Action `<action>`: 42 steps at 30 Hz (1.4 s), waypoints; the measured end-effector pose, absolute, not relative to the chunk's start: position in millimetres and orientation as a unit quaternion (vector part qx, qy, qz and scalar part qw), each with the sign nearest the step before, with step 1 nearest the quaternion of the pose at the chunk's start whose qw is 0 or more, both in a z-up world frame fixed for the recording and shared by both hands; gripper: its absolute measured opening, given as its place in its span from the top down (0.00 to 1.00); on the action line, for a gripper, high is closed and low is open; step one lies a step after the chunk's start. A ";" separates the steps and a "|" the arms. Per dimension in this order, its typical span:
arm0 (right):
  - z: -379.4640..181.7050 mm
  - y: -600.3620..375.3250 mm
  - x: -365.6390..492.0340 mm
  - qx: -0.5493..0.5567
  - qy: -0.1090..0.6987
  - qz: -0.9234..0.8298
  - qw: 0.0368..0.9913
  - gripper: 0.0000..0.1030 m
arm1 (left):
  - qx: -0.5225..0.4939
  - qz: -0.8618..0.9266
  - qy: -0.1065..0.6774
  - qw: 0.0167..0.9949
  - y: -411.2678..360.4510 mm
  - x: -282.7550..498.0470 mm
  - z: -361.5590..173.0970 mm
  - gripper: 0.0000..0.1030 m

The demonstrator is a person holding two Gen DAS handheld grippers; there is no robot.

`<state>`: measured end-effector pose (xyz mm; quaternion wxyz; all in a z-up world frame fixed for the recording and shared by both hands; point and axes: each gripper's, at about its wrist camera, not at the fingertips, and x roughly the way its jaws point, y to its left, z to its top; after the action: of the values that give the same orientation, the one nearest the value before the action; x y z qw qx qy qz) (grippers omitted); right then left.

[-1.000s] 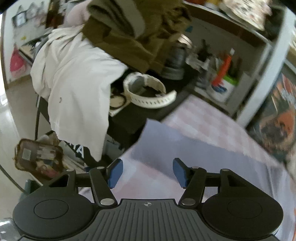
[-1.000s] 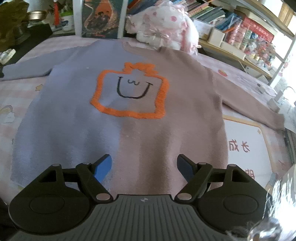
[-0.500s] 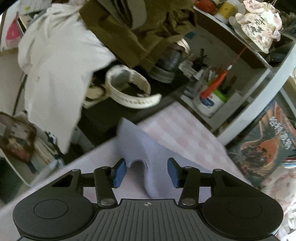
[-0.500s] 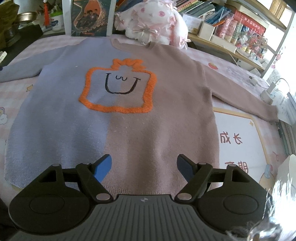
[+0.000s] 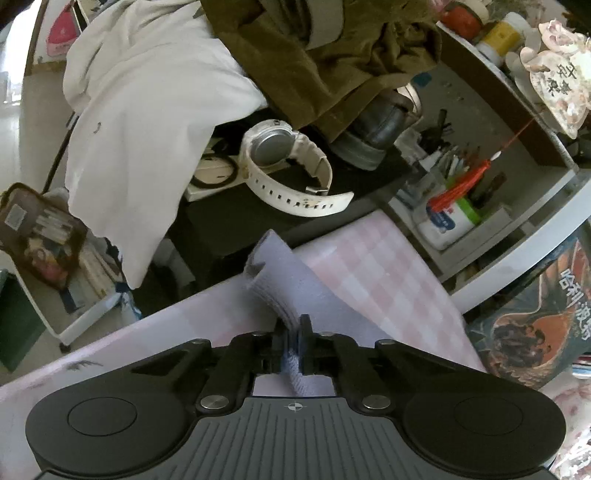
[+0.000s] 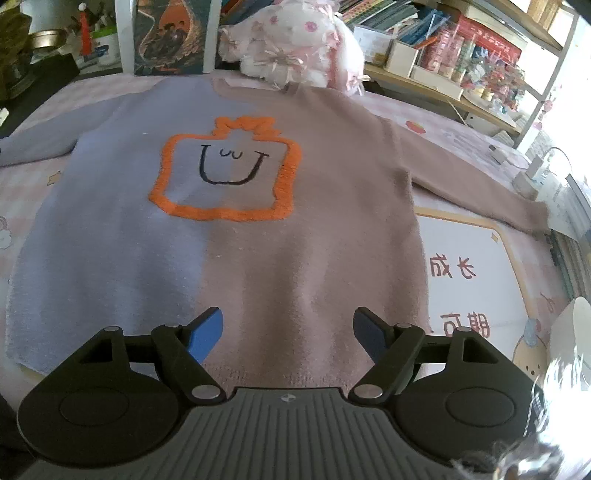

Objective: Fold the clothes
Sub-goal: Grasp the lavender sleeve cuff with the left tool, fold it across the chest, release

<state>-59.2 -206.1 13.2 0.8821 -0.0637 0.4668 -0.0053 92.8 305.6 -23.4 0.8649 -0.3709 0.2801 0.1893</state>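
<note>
Pink-and-white checked cloth (image 5: 373, 273) covered the surface we worked on, and in the right wrist view it carried small printed stars and a white panel with red characters (image 6: 465, 280) to the right of the sweater (image 6: 229, 243). We saw the sweater lying flat and face up, half lavender and half dusty pink, with an orange-outlined smiling face on the chest and both sleeves spread outward. Our left gripper (image 5: 291, 341) was clamped on the lavender sleeve cuff (image 5: 273, 280), which rose off the cloth in a ridge near the surface's edge. Our right gripper (image 6: 288, 332) hung spread wide above the hem, its blue pads apart and touching nothing that we could see. Beyond the left edge a dark side table (image 5: 236, 221) held a white wristwatch (image 5: 291, 173), with a white garment (image 5: 147, 110) and an olive one (image 5: 325, 62) heaped over it. A white shelf unit (image 5: 517, 221) just beside the cloth held a pen cup with a red tassel. At the far end we noted a pink plush toy (image 6: 295, 48) touching the sweater's collar, a poster (image 6: 173, 33), and crowded bookshelves (image 6: 461, 51) in bright window light.
</note>
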 end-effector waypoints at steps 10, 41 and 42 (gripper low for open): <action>11.8 -214.6 -63.6 -0.054 0.464 -0.009 0.884 0.26 | -0.330 0.157 0.264 0.893 303.7 103.2 10.4 0.98; 5.0 -314.6 -44.3 -0.075 0.434 0.163 0.883 0.26 | -0.231 -0.041 0.253 0.939 -37.6 138.3 90.8 0.98; 4.6 -319.2 -43.9 -0.073 0.434 0.165 0.883 0.26 | -0.230 -0.041 0.256 0.938 -43.7 139.1 89.1 0.98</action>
<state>-43.9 -319.2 4.6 0.8827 -0.0727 0.4340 0.1648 139.1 -43.7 89.1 0.9381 -0.2300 0.2558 -0.0405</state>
